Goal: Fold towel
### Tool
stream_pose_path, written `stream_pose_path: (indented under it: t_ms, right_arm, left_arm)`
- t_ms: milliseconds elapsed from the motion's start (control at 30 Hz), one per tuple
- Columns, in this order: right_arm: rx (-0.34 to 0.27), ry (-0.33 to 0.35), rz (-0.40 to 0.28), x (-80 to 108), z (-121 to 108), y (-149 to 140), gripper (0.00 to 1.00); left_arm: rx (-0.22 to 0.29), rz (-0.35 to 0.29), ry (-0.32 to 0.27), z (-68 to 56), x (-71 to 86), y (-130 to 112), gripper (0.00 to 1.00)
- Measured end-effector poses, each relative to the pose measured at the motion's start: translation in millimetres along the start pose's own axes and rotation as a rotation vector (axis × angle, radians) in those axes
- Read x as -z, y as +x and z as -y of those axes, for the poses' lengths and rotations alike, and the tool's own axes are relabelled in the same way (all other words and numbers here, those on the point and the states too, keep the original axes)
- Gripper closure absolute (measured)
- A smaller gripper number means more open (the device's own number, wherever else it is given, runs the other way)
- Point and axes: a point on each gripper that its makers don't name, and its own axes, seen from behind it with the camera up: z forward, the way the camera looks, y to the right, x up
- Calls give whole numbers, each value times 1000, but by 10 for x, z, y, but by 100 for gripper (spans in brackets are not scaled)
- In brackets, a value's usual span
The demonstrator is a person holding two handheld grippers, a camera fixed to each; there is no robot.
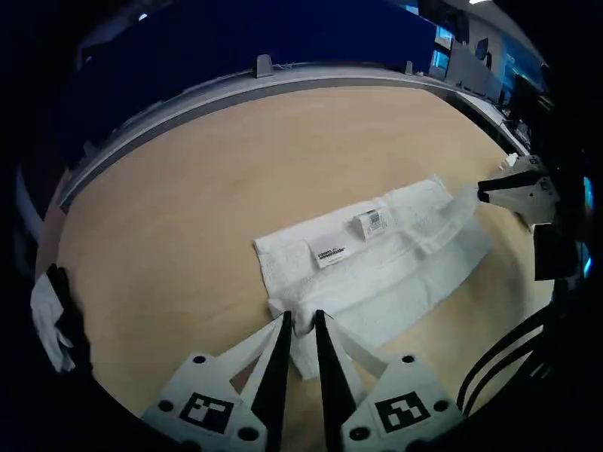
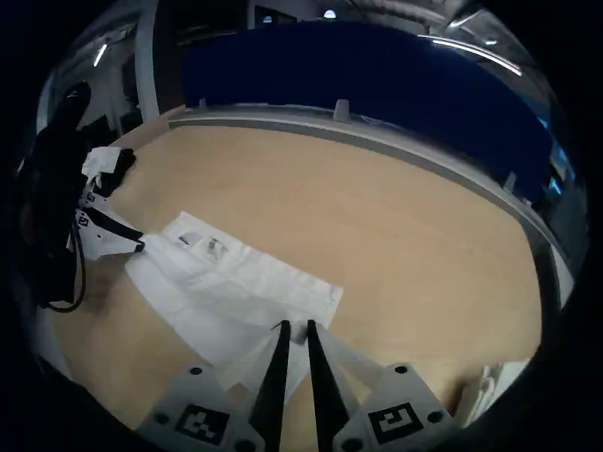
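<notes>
I count one towel (image 1: 392, 264): white, terry-textured, lying as a long folded band on the table (image 1: 226, 173). The table is a single smooth top of pale wood grain with a grey edge. I note two small rectangular labels (image 1: 332, 248) on the towel's upper face.

Two grippers are engaged, each with two narrow black fingers on white bodies. The left gripper (image 1: 301, 325) is clenched on the towel's near corner, a tuft of cloth pinched between its fingers. The right gripper (image 2: 295, 331) is clamped on the opposite end, where I see the cloth bunched and drawn up to its tips. One dark blue partition (image 2: 362, 68) stands behind the table.
</notes>
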Motion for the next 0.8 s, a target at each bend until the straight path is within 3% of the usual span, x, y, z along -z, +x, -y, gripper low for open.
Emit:
stream_pose_path:
  t_ms: [267, 533, 733, 800]
  right_arm:
    - [-5, -40, -14, -44, -56, 41, 75]
    - [-5, -93, -29, -78, -175, 114, 39]
    - [1, -109, -46, -79, -204, 172, 28]
    - [0, -115, -51, -81, -214, 187, 22]
  left_arm:
    - [0, -43, 42, 140, -52, 155, 64]
    - [-23, -65, 116, 356, 5, 224, 44]
    - [-18, -76, 141, 465, 63, 237, 26]
    - [-8, -82, 148, 500, 86, 242, 24]
